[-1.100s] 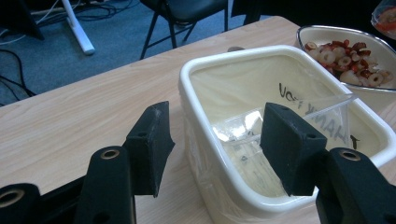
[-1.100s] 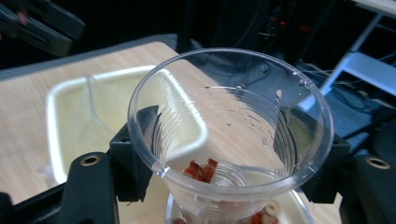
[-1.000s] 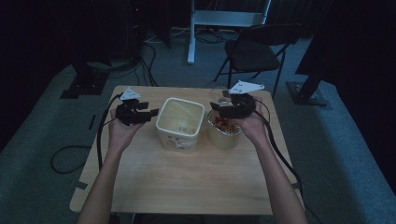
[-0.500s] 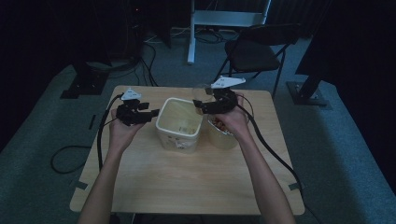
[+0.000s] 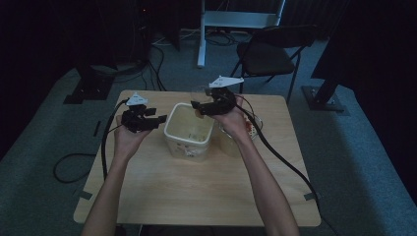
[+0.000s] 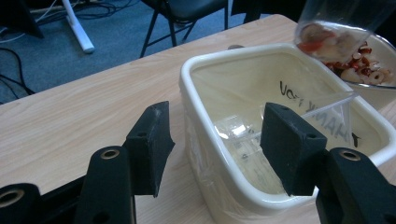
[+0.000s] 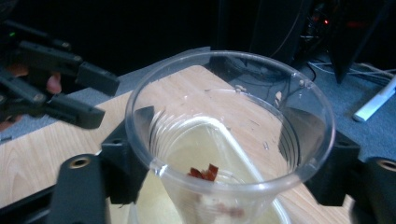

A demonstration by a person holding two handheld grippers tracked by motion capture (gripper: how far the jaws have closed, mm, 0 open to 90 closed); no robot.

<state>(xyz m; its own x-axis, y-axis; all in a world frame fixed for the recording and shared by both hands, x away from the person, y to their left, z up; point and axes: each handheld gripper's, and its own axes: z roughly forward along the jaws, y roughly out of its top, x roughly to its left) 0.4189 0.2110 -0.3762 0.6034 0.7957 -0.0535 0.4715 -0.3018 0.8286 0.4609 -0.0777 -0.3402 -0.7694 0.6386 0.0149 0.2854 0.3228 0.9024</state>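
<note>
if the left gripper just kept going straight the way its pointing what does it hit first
Most likely the cream tub. In the left gripper view the left gripper has open jaws aimed at the tub's near wall and rim, close ahead, with bare table beside it. Exact depth is hard to judge.

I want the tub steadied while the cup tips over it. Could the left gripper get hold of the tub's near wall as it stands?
Probably yes. The left gripper is open, its jaws already straddling the tub wall, with nothing between them. The cup in the right gripper hangs over the far side, clear of it.
</note>
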